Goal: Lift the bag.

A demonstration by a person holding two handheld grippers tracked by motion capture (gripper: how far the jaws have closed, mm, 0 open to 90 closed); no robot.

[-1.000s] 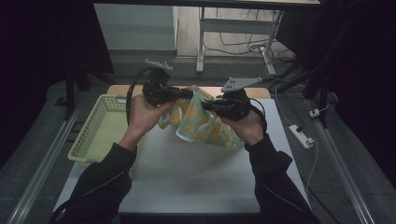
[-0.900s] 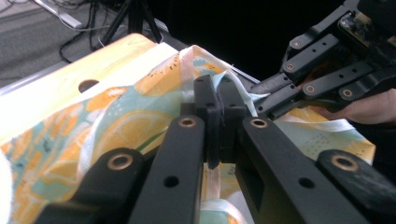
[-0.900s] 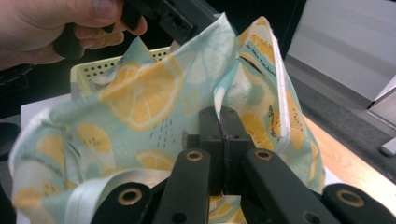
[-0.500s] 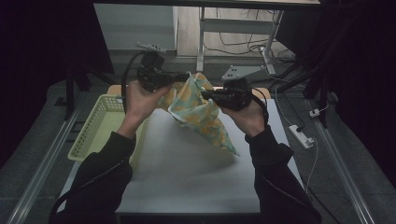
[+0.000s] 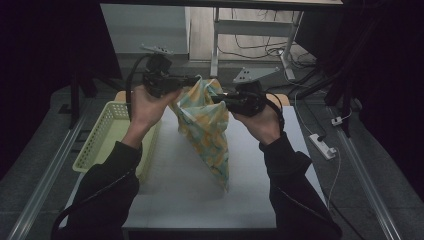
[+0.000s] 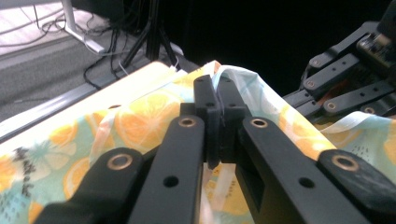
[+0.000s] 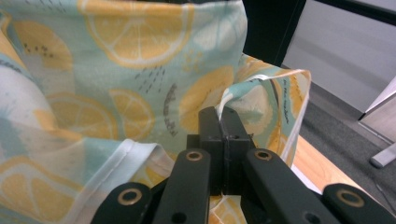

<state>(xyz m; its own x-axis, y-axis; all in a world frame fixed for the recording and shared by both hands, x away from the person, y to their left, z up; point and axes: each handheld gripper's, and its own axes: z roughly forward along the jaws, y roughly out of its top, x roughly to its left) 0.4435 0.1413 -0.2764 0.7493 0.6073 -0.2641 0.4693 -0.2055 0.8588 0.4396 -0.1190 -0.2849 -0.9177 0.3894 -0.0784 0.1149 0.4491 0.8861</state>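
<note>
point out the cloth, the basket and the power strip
cloth (image 5: 207,135), high view, middle of the hanging part
basket (image 5: 102,131), high view, left mesh wall
power strip (image 5: 322,146), high view, middle of its white body

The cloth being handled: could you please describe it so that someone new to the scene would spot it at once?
Over the white table, between the person's two raised hands, hangs the cloth, pinched along its top edge by the left tool and the right tool. Its mint ground with orange citrus slices sets it apart from the plain yellow basket beside it.

Both arms reach forward, raised; left claw (image 5: 192,81) and right claw (image 5: 216,98) point inward, jaws clamped together.
</note>
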